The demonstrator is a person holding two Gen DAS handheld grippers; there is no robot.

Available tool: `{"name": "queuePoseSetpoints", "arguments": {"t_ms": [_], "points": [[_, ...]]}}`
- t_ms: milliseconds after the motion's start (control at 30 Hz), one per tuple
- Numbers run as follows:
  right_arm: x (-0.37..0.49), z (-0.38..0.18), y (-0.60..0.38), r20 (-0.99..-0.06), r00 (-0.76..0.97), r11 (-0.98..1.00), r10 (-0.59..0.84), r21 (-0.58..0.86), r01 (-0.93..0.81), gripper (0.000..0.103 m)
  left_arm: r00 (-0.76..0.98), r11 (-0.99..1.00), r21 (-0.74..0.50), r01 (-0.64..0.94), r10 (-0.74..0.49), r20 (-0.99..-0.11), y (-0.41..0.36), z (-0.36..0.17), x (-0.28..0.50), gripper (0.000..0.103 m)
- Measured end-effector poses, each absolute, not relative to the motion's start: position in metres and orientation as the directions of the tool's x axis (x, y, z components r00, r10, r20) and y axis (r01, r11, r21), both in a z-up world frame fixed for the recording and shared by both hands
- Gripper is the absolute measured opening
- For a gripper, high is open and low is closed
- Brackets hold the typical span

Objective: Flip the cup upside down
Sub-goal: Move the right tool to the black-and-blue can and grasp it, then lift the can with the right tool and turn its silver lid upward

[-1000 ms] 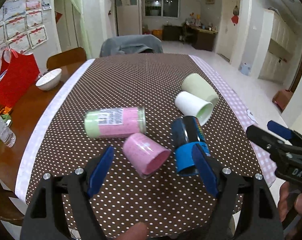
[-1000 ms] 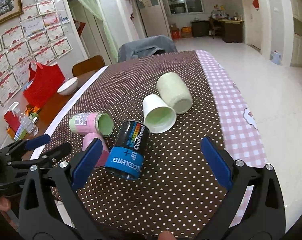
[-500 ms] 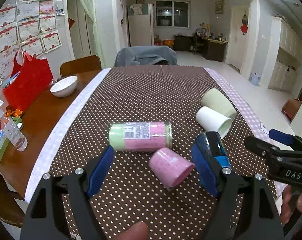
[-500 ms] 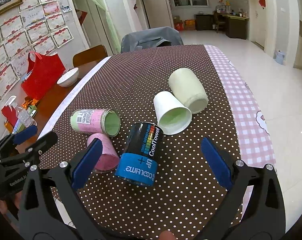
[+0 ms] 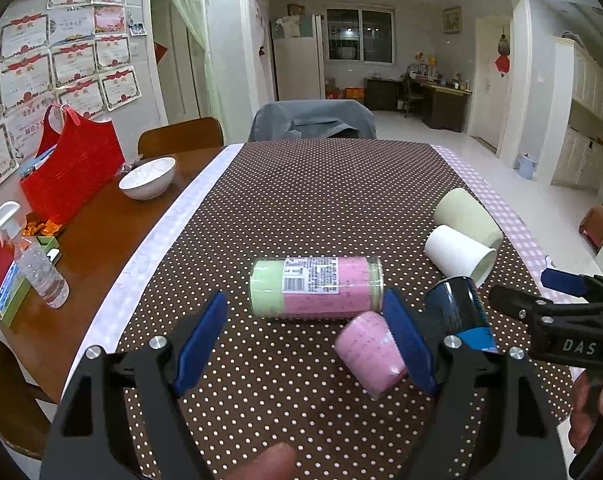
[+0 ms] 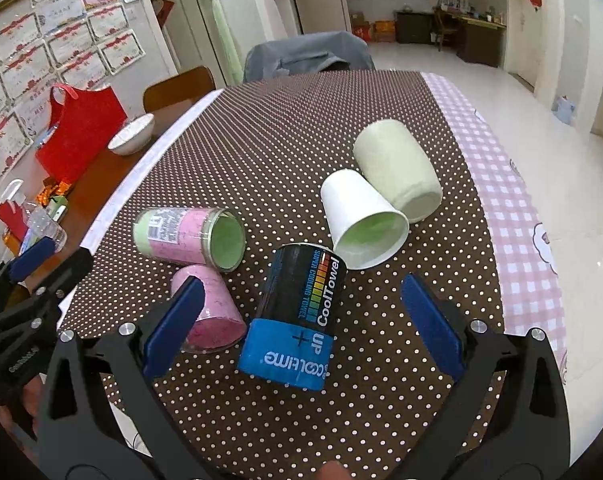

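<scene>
A: Where are the cups lying? I am counting five on the counter [image 6: 285, 120], all tipped on their sides on the brown dotted cloth.

B: Yes; the small pink cup [image 5: 371, 354] is lying nearest the left gripper [image 5: 307, 338], mouth toward the camera side, just beside the tall pink-and-green cup [image 5: 315, 287] and seemingly touching it; the black-and-blue cup [image 6: 299, 314] is lying just right of the pink one.

A: And the other two?

B: The white cup [image 6: 361, 220] and the pale green cup [image 6: 397, 168] are resting side by side farther back, touching along their sides, near the checked strip of the cloth.

A: How is the left gripper standing?

B: It is gaping wide and gripping nothing; its right blue pad is overlapping the pink cup in the left wrist view, though I cannot tell whether it is touching it; its left pad is hanging over bare cloth.

A: The right gripper [image 6: 301, 322]?

B: It is also spread wide with nothing between its pads; in its own view the black-and-blue cup is sitting in the gap, apart from both pads.

A: Anything off to the side?

B: A white bowl [image 5: 147, 178], a red bag [image 5: 71, 168] and a spray bottle [image 5: 31, 264] are sitting on the bare wood at the left.
</scene>
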State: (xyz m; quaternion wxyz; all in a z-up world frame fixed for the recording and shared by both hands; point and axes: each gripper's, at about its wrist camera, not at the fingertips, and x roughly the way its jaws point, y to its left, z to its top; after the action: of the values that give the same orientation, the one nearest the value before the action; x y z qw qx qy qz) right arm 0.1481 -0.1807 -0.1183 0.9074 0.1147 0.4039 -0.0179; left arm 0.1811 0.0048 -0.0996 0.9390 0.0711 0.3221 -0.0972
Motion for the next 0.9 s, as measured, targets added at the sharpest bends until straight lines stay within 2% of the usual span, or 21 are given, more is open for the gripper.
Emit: {"name": "queuePoseSetpoints", "arguments": {"t_ms": [400, 633, 900], "points": [[0.193, -0.158, -0.183, -0.850, 0.522, 0.961, 0.068, 0.196, 0.195, 0.097, 0.765, 0.959, 0.072, 0.273, -0.171, -0.620, 0.007, -0.123, 0.213, 0.079], [0.216, -0.178, -0.184, -0.903, 0.417, 0.953, 0.100, 0.208, 0.222, 0.096, 0.729, 0.954, 0.044, 0.298, -0.197, -0.656, 0.011, -0.139, 0.227, 0.079], [0.233, -0.206, -0.196, -0.935, 0.307, 0.933, 0.177, 0.259, 0.249, 0.080, 0.704, 0.939, 0.041, 0.343, -0.228, -0.672, 0.003, -0.143, 0.230, 0.079]]}}
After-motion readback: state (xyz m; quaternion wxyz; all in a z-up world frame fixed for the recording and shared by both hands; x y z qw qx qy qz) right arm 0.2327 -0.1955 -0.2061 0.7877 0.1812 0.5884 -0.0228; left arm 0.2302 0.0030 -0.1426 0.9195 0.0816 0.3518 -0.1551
